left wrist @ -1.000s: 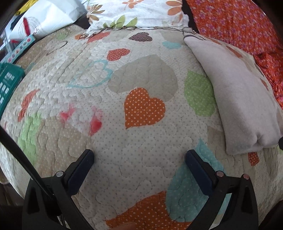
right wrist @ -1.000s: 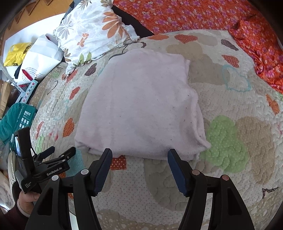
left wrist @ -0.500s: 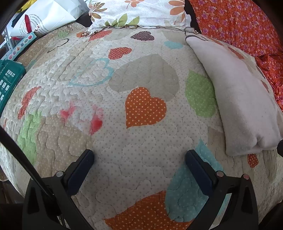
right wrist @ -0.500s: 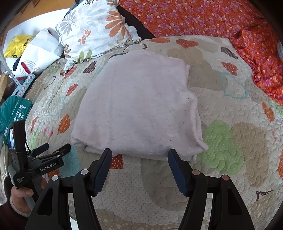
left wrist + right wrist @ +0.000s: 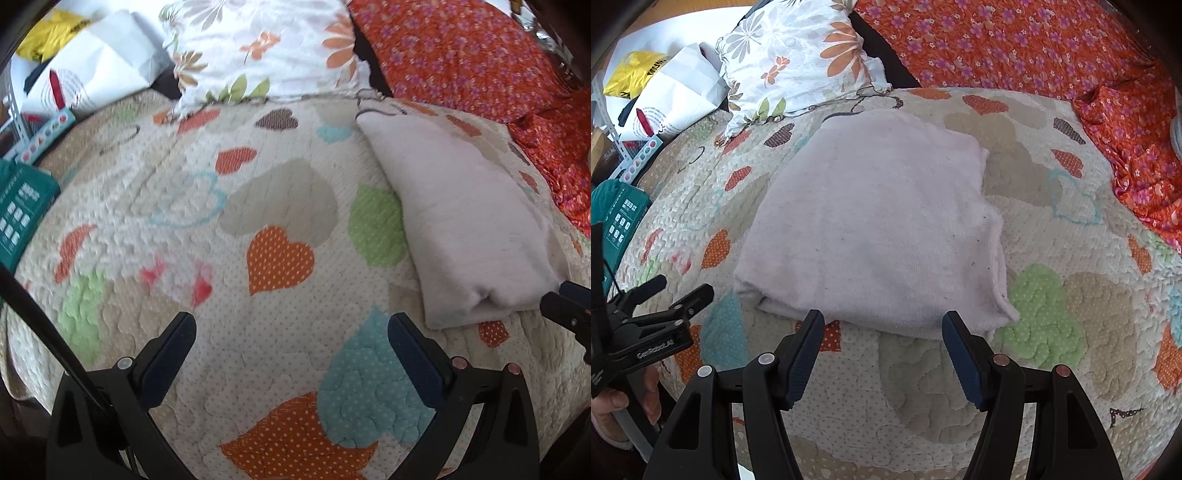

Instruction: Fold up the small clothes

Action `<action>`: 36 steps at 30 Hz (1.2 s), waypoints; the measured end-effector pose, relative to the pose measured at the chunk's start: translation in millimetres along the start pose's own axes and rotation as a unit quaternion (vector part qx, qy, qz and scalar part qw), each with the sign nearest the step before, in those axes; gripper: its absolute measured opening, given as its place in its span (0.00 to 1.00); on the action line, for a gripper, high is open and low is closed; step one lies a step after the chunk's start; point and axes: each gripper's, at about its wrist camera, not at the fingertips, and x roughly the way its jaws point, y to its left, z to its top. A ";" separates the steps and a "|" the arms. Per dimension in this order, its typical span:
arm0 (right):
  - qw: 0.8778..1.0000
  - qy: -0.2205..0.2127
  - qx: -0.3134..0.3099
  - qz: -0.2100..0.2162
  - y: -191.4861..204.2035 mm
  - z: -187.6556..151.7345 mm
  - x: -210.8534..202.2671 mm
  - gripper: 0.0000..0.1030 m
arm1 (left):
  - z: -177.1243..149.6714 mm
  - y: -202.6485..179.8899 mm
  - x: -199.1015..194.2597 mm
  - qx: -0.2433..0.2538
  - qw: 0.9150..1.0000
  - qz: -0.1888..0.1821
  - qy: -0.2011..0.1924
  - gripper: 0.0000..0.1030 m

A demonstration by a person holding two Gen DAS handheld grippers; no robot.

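Note:
A pale pink garment (image 5: 875,229) lies folded into a thick rectangle on the heart-patterned quilt (image 5: 1052,325). It also shows in the left wrist view (image 5: 465,225) at the right. My right gripper (image 5: 882,325) is open and empty, its fingertips just at the garment's near edge. My left gripper (image 5: 291,328) is open and empty over bare quilt (image 5: 258,206), to the left of the garment. The left gripper also shows in the right wrist view (image 5: 668,291), held by a hand at the lower left.
A floral pillow (image 5: 801,55) lies behind the garment. An orange flowered cloth (image 5: 1034,48) covers the back and right. White and yellow bags (image 5: 665,88) and a teal box (image 5: 620,218) sit off the quilt's left edge.
Both grippers have drawn back and tilted a little, so more of the pillow and bags shows. The garment has not moved. Both stay open.

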 end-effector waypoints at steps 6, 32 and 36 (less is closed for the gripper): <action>1.000 0.003 0.008 -0.001 -2.0 -0.9 1.5 0.69 | -0.5 -4.8 -1.6 0.019 1.000 0.004 0.000 1.00; 1.000 0.003 0.010 -0.002 0.9 -2.0 1.5 0.71 | -5.0 -3.3 6.2 0.016 1.000 0.004 0.023 1.00; 1.000 0.003 0.010 -0.002 1.2 -2.1 1.5 0.71 | -5.7 -3.1 7.0 0.017 1.000 0.001 0.026 1.00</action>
